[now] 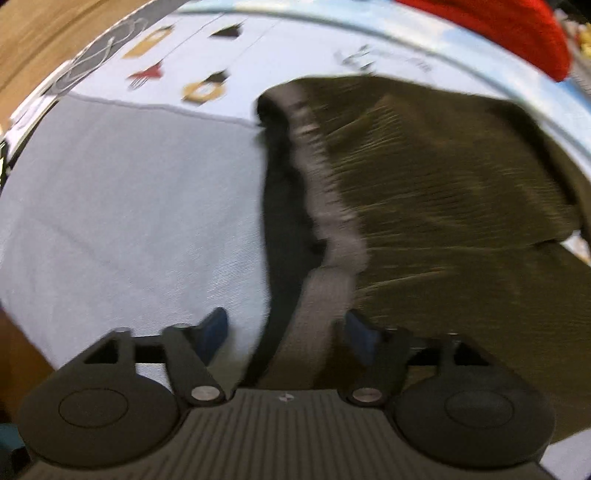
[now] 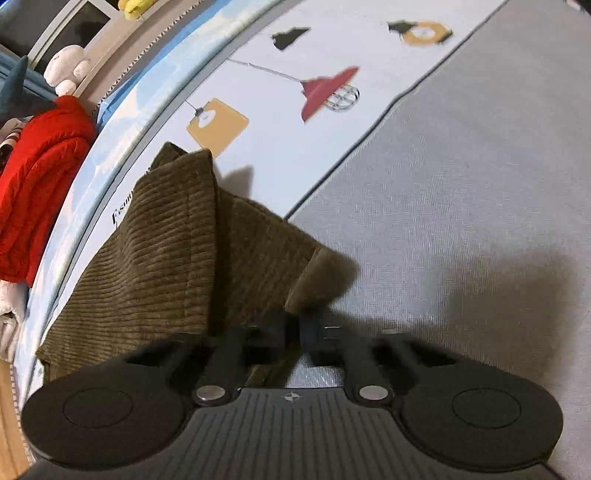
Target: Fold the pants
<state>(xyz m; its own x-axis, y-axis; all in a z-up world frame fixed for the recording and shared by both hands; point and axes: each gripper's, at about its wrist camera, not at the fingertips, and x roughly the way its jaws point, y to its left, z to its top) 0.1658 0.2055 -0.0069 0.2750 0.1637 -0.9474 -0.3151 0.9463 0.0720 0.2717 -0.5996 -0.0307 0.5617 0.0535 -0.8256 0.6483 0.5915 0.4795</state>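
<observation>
Olive-brown corduroy pants [image 1: 436, 192] lie on a grey mat [image 1: 129, 206]. In the blurred left wrist view their grey waistband [image 1: 325, 291] runs down between my left gripper's [image 1: 288, 328] blue pads [image 1: 364, 334], which stand wide apart; the gripper is open. In the right wrist view the pants [image 2: 166, 251] lie folded at the left. My right gripper [image 2: 293, 325] is shut on a corner of the pants [image 2: 314, 280] and holds it just above the mat [image 2: 461, 206].
The mat has a pale border printed with lamps [image 2: 325, 92]. A red garment [image 2: 40, 177] and stuffed toys [image 2: 68, 66] lie beyond the mat's light blue edge [image 2: 110, 118]. Wooden floor [image 1: 44, 33] shows at the top left of the left wrist view.
</observation>
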